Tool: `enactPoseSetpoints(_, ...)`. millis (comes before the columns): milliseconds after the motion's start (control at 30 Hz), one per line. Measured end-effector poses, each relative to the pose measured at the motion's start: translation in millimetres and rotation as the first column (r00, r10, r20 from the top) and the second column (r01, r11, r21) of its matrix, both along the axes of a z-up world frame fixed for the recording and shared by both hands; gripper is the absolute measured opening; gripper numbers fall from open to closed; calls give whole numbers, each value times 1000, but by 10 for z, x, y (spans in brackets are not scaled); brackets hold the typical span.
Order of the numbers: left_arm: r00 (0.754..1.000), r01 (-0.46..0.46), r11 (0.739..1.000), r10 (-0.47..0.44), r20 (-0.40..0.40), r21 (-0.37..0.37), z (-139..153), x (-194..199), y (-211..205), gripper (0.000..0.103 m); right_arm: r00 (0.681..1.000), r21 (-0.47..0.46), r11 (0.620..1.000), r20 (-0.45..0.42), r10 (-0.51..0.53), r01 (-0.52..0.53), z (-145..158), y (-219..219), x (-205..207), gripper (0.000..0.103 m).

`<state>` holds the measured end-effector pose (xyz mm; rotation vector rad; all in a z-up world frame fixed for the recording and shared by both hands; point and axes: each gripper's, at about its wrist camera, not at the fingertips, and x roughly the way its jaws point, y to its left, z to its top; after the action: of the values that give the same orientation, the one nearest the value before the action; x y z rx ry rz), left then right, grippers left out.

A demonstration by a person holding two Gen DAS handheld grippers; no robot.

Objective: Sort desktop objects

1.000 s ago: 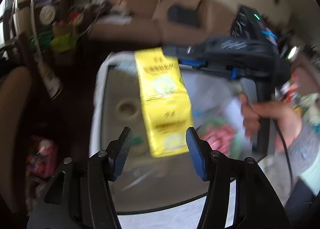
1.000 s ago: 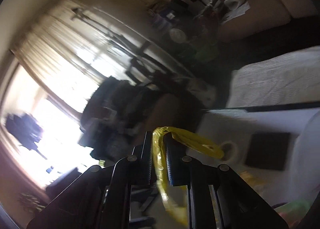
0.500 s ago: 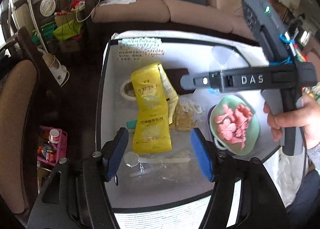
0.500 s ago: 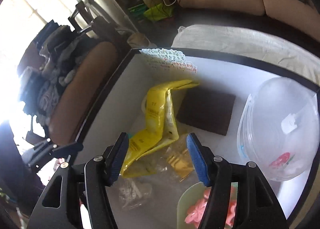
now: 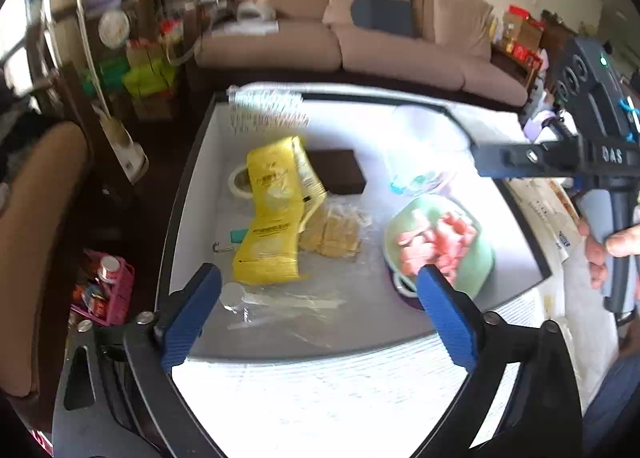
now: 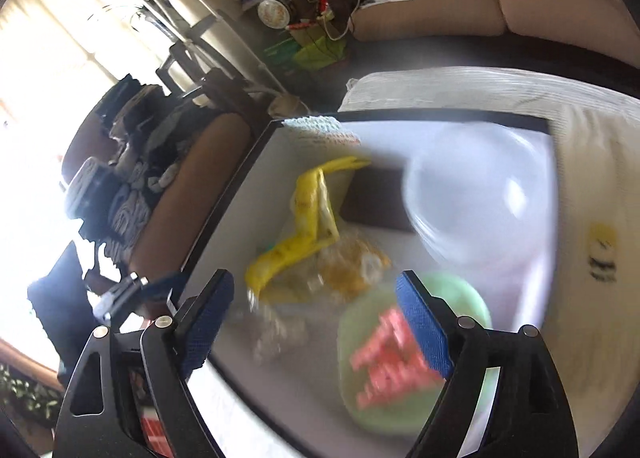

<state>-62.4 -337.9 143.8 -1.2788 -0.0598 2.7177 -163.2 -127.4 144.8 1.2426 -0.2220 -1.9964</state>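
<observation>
Two grippers wide over a cluttered white board

Both jaws have just been opening and hold nothing: left gripper (image 5: pixel 318 312), right gripper (image 6: pixel 316 322). Crinkled yellow packet (image 5: pixel 272 218) lies on the glossy, black-rimmed white board (image 5: pixel 192 194), just left of a flat brown block (image 5: pixel 338 170). Right of it sits a round green bowl (image 5: pixel 476 270) of pink pieces. Far behind stands a tan sofa (image 5: pixel 360 46).

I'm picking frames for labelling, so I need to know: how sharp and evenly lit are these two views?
Left wrist view: mostly sharp, yellow packet readable in outline, slight smear at the tray far edge, strong fisheye bending. Right wrist view: heavy motion blur over the green bowl and clear lid, with the window blown out white on the left.
</observation>
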Motion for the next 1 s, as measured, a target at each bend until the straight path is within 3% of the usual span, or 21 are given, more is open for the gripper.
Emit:
enactPoseSetpoints(133, 998, 30, 999, -28, -53, 44, 145, 346, 359, 102, 996, 83, 997, -88, 0, 8, 175, 484, 396, 91)
enactPoseSetpoints(333, 993, 115, 988, -114, -16, 107, 86, 678, 1140, 102, 993, 175, 984, -116, -12, 32, 217, 1259, 964, 92)
enactPoseSetpoints(567, 976, 197, 970, -208, 66, 140, -298, 960, 2102, 102, 990, 185, 975, -85, -111, 125, -43, 2127, 1430, 93)
enactPoseSetpoints(700, 972, 201, 971, -214, 98, 127, -597, 963, 2512, 102, 982, 189, 964, -67, -179, 189, -289, 2518, 1604, 93)
enactPoseSetpoints(867, 974, 148, 981, -166, 155, 121, -952, 752, 2775, 102, 969, 170, 954, -36, -244, 246, -606, 2861, 1738, 93)
enactPoseSetpoints(1000, 961, 151, 974, -185, 207, 171, -1171, 629, 2914, 102, 963, 119, 955, -24, -269, 270, -782, 3001, 1722, 93)
